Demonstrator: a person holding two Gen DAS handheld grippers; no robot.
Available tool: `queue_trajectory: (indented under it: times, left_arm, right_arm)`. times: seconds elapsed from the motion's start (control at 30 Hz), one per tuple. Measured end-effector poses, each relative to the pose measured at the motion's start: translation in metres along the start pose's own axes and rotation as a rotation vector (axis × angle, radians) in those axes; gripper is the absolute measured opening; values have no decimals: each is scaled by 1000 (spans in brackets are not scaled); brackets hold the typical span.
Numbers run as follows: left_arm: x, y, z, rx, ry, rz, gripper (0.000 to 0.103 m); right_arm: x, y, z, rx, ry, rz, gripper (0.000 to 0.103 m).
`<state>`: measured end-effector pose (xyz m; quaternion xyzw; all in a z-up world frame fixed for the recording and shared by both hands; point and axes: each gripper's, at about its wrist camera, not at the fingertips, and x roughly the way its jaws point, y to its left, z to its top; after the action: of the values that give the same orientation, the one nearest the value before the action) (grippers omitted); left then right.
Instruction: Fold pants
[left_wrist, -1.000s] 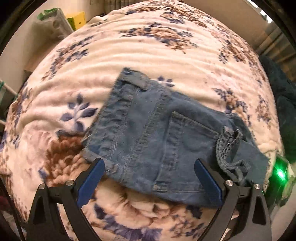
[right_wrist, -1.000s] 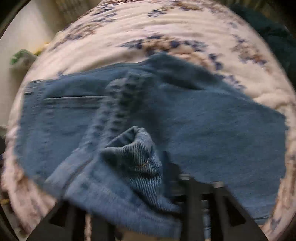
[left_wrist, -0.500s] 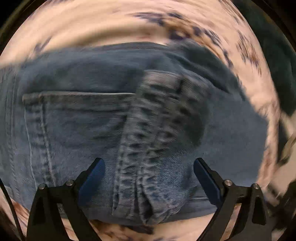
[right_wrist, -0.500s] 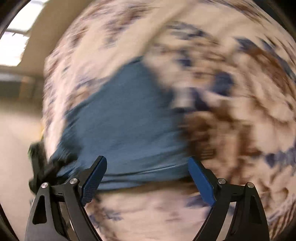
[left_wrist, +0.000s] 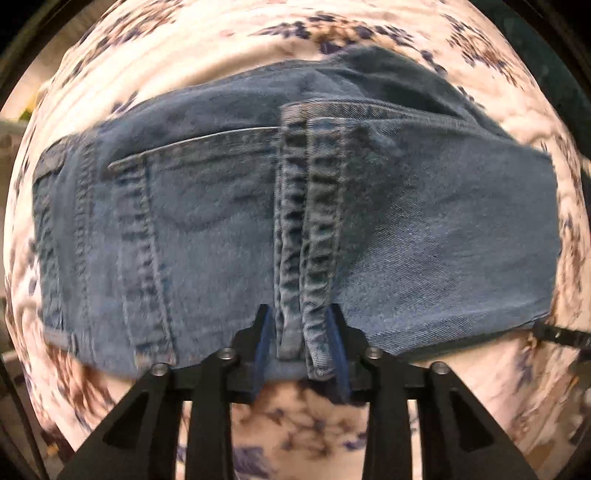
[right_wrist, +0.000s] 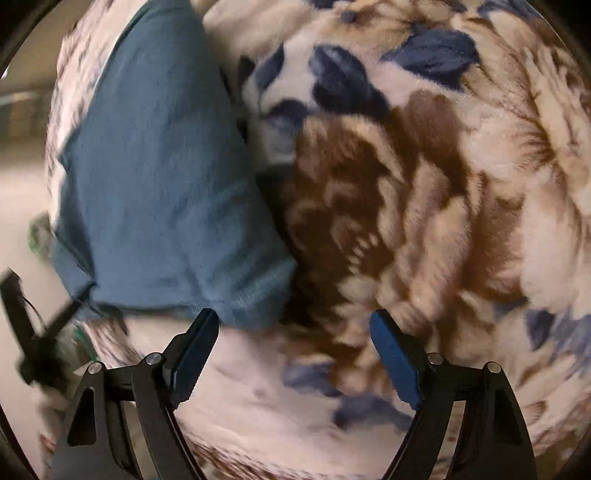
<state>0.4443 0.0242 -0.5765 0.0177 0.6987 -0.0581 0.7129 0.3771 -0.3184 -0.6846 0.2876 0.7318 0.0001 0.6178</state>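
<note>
Left wrist view: the folded blue denim pants lie on the cream floral fleece blanket, long axis across the frame, bare blanket all round. The left gripper has just been closing; its blue pads pinch the thick double hem strip at the near edge.

Right wrist view: the right gripper stands wide, jaws having just narrowed slightly, nothing between them, over blanket just beside the pants' corner.

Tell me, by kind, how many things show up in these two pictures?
Denim pants: 1
Floral blanket: 1
Grippers: 2, left gripper pinching the pants' thick seam, right gripper open over the blanket
Total: 4
</note>
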Motion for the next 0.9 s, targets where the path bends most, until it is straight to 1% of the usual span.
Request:
queue_trajectory:
  times: [0.03, 0.1, 0.13, 0.17, 0.2, 0.23, 0.27, 0.3, 0.33, 0.4, 0.43, 0.47, 0.53, 0.6, 0.7, 0.77, 0.87, 0.9]
  left_arm:
    - [-5, 2, -1, -14, 6, -5, 39]
    - [-23, 11, -3, -60, -26, -46, 45]
    - [-31, 16, -6, -84, -42, -71, 55]
    - [-36, 19, -7, -111, -59, -103, 61]
    - [-38, 21, -6, -141, -78, -148, 62]
    - [-37, 21, -4, -160, -85, -170, 62]
    - [-32, 19, -1, -167, -82, -171, 62]
    - [-24, 15, 2, -161, -73, -167, 62]
    - [-16, 11, 3, -142, -65, -146, 62]
    - [7, -14, -1, -44, -12, -38, 62]
    - [19, -17, -5, -9, 16, 3, 63]
    - [24, -18, -10, 14, 19, 17, 66]
    - [21, -15, -16, 20, 21, 8, 66]
    - [4, -5, -18, -16, 28, -24, 66]
    - [-27, 11, -13, -48, -43, -49, 66]
    - [-41, 21, -5, -76, -83, -62, 70]
    - [-58, 48, -1, -157, -170, -112, 71]
    - [-58, 59, -3, -197, -186, -144, 71]
  right_arm:
    - [-3, 1, -1, 3, -3, 17, 86]
    - [-13, -1, -3, 28, -26, 74, 86]
    - [-22, -13, -11, 37, -45, 104, 86]
    - [-29, -15, -12, 49, -71, 129, 86]
    - [-33, -14, -11, 60, -95, 142, 86]
    - [-36, -13, -9, 68, -110, 150, 86]
    - [-34, -13, -8, 78, -117, 151, 86]
    - [-29, -13, -5, 87, -118, 144, 86]
    - [-24, -10, -1, 97, -119, 141, 86]
    - [-5, -8, 6, 98, -102, 120, 86]
    - [0, -1, 11, 85, -84, 87, 86]
    - [6, 6, 11, 57, -69, 39, 86]
    - [6, 17, 7, 17, -50, -28, 86]
    - [2, 20, 7, 13, -42, -20, 86]
    - [-15, 17, 8, 39, -75, 29, 86]
    - [-26, 23, 15, 51, -114, 47, 86]
    - [-51, 25, 22, 49, -178, 41, 86]
    - [-55, 34, 24, 40, -194, 41, 86]
